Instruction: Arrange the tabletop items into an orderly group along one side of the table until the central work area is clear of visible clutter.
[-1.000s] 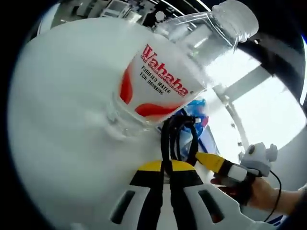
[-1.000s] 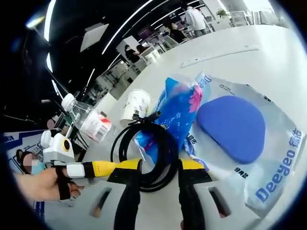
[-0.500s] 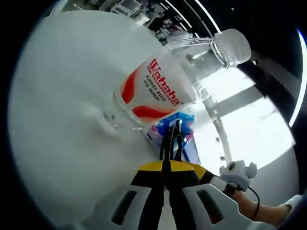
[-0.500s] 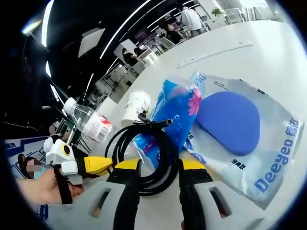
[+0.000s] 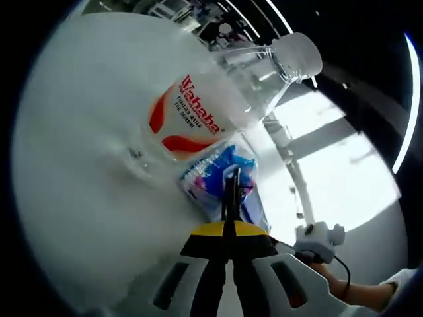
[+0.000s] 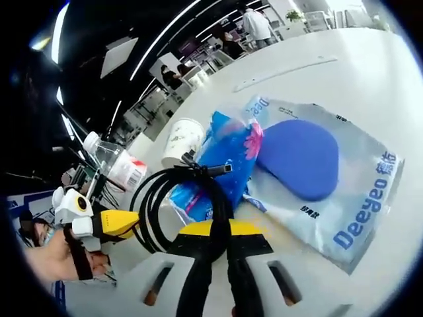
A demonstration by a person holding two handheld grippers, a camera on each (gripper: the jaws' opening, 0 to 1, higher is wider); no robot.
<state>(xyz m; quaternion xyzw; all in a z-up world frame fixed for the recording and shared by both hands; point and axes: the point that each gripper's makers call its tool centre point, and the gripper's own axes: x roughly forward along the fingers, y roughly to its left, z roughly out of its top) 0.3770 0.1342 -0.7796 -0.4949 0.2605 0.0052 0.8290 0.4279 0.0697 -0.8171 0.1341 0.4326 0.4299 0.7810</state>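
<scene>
A coiled black cable (image 6: 173,198) lies on the white table (image 6: 370,79), against a blue printed packet (image 6: 228,158). My right gripper (image 6: 221,229) is shut on the coil's near side. My left gripper (image 6: 132,222), held by a hand, meets the coil's left loop. In the left gripper view the cable (image 5: 231,188) stands edge-on out of my shut left gripper (image 5: 228,231). A clear Wahaha water bottle (image 5: 198,119) lies just beyond it, next to the blue packet (image 5: 218,172). My right gripper's white box (image 5: 318,238) shows at the lower right.
A clear Deeyeo bag holding a blue pad (image 6: 304,158) lies right of the packet. A white paper cup (image 6: 182,140) and the water bottle (image 6: 117,166) stand to the left. A long pale strip (image 6: 284,66) lies farther back. People stand in the far background.
My right gripper's jaws, open around the cable before, have shut on it. The left gripper view has swung, so the bottle sits farther left and the coil looks edge-on.
</scene>
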